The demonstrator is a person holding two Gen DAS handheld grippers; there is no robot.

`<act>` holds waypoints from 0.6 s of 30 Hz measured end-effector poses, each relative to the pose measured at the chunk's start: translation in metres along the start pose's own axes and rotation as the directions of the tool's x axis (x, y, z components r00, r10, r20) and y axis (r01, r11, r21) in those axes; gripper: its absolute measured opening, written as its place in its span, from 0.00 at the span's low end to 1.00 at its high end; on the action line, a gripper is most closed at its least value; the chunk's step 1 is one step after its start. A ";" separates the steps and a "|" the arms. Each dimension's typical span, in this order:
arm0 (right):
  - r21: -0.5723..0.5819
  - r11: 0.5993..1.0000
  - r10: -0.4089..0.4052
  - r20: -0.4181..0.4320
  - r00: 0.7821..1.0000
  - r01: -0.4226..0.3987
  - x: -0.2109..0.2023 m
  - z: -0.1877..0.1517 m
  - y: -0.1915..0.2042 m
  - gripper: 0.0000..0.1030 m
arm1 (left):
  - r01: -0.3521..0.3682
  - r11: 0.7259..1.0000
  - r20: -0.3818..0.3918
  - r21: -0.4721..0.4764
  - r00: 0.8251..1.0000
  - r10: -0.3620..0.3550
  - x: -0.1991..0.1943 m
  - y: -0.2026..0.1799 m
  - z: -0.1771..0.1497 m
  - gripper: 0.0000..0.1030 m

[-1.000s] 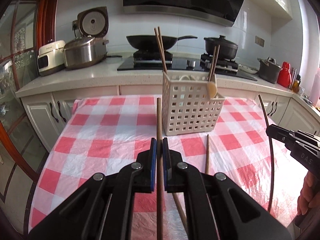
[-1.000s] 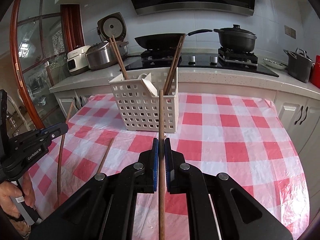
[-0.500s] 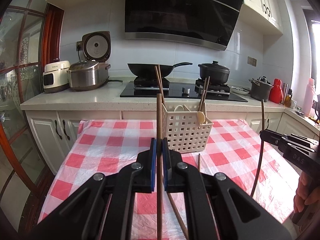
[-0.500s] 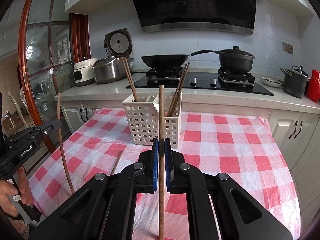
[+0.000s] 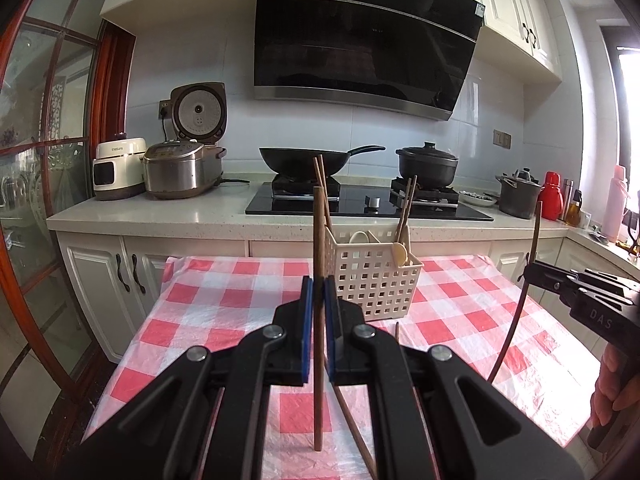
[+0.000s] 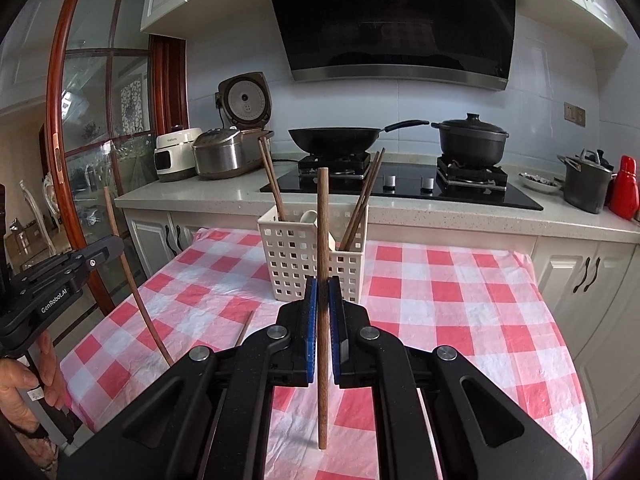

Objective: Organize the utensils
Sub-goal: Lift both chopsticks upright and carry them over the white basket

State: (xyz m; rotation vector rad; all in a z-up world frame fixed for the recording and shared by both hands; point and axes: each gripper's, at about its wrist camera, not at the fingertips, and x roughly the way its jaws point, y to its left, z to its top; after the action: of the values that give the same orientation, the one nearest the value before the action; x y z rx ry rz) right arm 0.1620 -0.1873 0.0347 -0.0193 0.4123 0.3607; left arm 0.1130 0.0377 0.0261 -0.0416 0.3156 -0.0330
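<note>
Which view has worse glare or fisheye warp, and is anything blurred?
Left wrist view: the window at the right edge is blown out; the other gripper's chopstick bows into a curve near that edge. Right wrist view: evener light, sheen on the range hood, the door frame warps strongly. Both views sharp, no motion blur.

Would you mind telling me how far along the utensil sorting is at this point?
Partly done: the white basket already holds several chopsticks and a pale spoon. In hand: the left gripper is shut on one wooden chopstick, and the right gripper is shut on another chopstick, both held upright short of the basket. Left: one loose chopstick lies on the checked tablecloth.
</note>
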 end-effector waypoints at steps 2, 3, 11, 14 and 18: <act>-0.003 1.000 0.001 0.003 1.000 -0.001 0.000 0.000 0.001 0.06 | 0.000 1.000 0.001 0.000 1.000 0.000 0.000 0.000 0.000 0.05; -0.004 1.000 0.000 0.003 1.000 0.000 0.001 0.000 0.001 0.06 | 0.001 1.000 0.002 0.000 1.000 -0.001 0.000 0.000 0.000 0.05; -0.005 1.000 -0.002 0.000 1.000 0.002 0.003 0.000 0.001 0.06 | 0.006 1.000 -0.001 0.003 1.000 -0.006 0.003 0.001 0.001 0.05; -0.013 1.000 -0.008 0.004 1.000 0.008 0.005 0.003 0.001 0.06 | 0.012 1.000 -0.001 0.009 1.000 -0.012 0.005 0.000 0.005 0.05; -0.018 1.000 -0.008 0.012 1.000 0.008 0.013 0.011 -0.003 0.06 | 0.041 0.999 -0.005 0.004 0.999 -0.041 0.010 -0.002 0.012 0.05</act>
State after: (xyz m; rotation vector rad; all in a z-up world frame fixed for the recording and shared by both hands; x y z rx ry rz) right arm 0.1781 -0.1846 0.0401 -0.0360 0.3972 0.3561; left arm 0.1258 0.0357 0.0345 -0.0441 0.3199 -0.0745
